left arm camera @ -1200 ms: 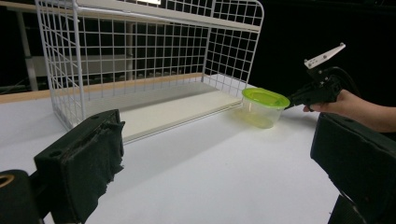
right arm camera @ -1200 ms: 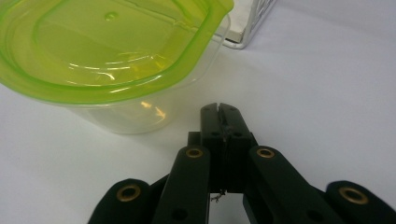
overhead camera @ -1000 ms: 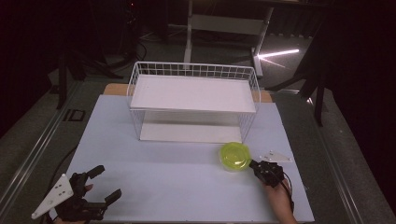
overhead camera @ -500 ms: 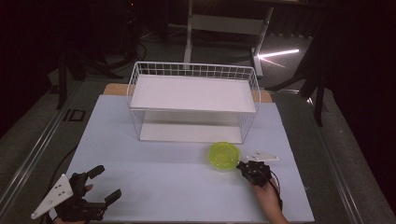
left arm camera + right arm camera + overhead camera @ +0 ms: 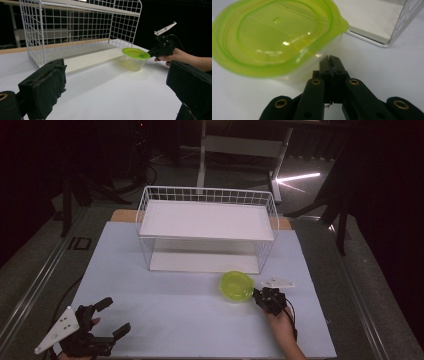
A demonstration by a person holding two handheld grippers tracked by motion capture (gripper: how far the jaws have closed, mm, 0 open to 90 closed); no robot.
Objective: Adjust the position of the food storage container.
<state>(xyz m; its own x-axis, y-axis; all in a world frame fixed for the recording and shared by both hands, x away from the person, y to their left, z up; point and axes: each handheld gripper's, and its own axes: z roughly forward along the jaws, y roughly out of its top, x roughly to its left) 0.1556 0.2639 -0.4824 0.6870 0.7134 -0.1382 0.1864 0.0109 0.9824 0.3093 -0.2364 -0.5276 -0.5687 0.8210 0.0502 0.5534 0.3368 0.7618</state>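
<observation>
A clear plastic container with a lime-green lid (image 5: 236, 286) stands on the white table just in front of the wire rack; it also shows in the left gripper view (image 5: 135, 56) and close up in the right gripper view (image 5: 274, 37). My right gripper (image 5: 257, 296) is shut with nothing between its jaws. Its closed tips (image 5: 332, 60) rest against the container's right side, just under the lid's rim. From the left gripper view the right gripper (image 5: 150, 52) meets the lid's edge. My left gripper (image 5: 114, 316) stands open at the table's near left corner, far from the container (image 5: 117, 80).
A white wire rack (image 5: 207, 220) with two white shelves stands at the back middle of the table, and its lower shelf (image 5: 372, 17) lies just behind the container. The table's bare white top (image 5: 175, 320) stretches between the two grippers.
My right gripper has slid to the left along the table, and the green-lidded container has moved left with it. The left gripper has stayed where it was.
</observation>
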